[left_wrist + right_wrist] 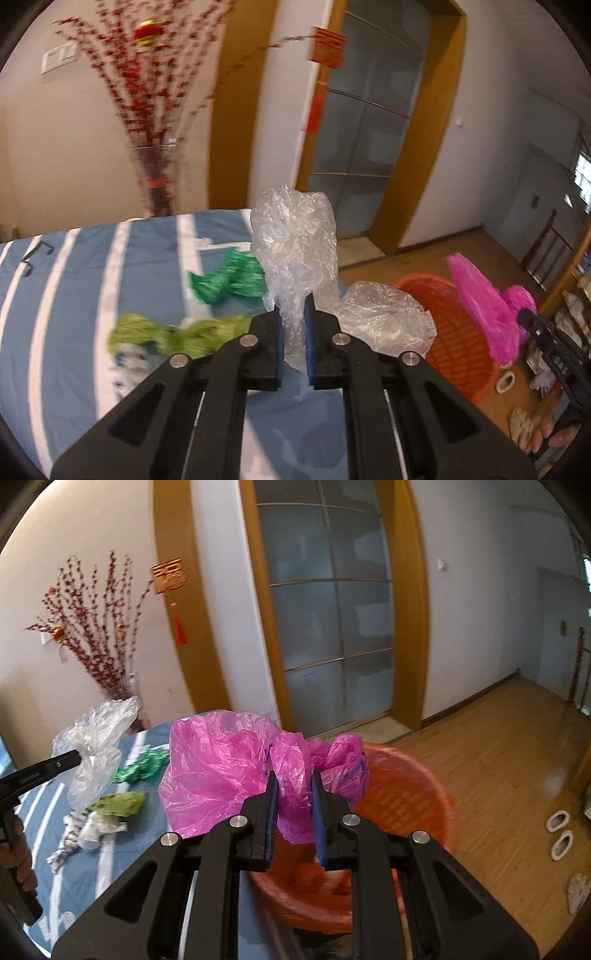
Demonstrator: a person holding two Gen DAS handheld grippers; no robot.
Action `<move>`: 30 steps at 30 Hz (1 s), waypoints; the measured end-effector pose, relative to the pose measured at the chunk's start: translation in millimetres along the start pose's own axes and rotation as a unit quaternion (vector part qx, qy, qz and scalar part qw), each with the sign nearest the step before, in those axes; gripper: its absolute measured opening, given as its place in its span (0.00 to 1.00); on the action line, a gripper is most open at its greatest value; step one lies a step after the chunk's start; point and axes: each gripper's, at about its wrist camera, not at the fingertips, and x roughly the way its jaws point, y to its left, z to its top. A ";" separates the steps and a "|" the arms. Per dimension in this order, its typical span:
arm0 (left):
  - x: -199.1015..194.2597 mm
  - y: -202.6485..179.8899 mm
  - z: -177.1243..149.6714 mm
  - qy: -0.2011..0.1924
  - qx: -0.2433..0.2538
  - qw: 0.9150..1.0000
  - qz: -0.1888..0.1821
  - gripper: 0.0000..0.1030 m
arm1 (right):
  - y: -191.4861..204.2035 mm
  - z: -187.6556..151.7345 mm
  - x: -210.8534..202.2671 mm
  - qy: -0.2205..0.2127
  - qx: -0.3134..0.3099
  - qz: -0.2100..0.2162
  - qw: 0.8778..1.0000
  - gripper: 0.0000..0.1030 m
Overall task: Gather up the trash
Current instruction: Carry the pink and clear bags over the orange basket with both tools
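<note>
1. Your left claw [293, 328], frame centre: clamped on a clear plastic bag [295, 236] that rises above the striped surface [74, 280].
2. Your right claw [293, 805], frame centre: clamped on a pink plastic bag [221, 768], over the orange basket [417, 797].
3. Basket: lower right, just off the surface edge, on the wood floor [498, 738].
4. Dark green wrapper [225, 280], light green wrapper [177, 336]: lying left of the clear bag.
5. Open floor: right of the basket, toward the glass door [332, 609].
</note>
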 end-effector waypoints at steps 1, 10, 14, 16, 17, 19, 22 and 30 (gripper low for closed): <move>1.4 -9.3 -1.9 0.002 0.005 1.000 -0.006 0.10 | -4.4 -0.7 -1.2 -0.002 0.001 -0.007 1.000 0.17; 19.2 -80.0 -18.5 0.028 0.043 0.997 -0.058 0.10 | -40.1 -5.7 0.0 -0.002 0.027 -0.043 0.999 0.17; 29.9 -105.4 -27.6 0.039 0.055 0.995 -0.074 0.10 | -53.4 -5.0 2.1 -0.004 0.042 -0.053 0.998 0.17; 35.3 -114.8 -31.5 0.044 0.062 0.994 -0.081 0.10 | -56.9 -5.5 2.8 -0.005 0.048 -0.057 0.997 0.17; 38.4 -120.6 -33.8 0.047 0.066 0.993 -0.084 0.10 | -60.1 -5.4 3.7 -0.005 0.051 -0.060 0.997 0.17; 44.0 -126.9 -36.9 0.051 0.071 0.992 -0.089 0.10 | -66.6 -6.4 3.5 -0.005 0.057 -0.063 0.996 0.17; 52.1 -137.2 -40.7 0.057 0.076 0.991 -0.095 0.10 | -73.3 -6.2 7.2 -0.006 0.069 -0.069 0.995 0.17; 73.9 -153.6 -47.8 0.074 0.083 0.988 -0.105 0.10 | -86.3 -6.6 21.0 -0.001 0.105 -0.065 0.992 0.17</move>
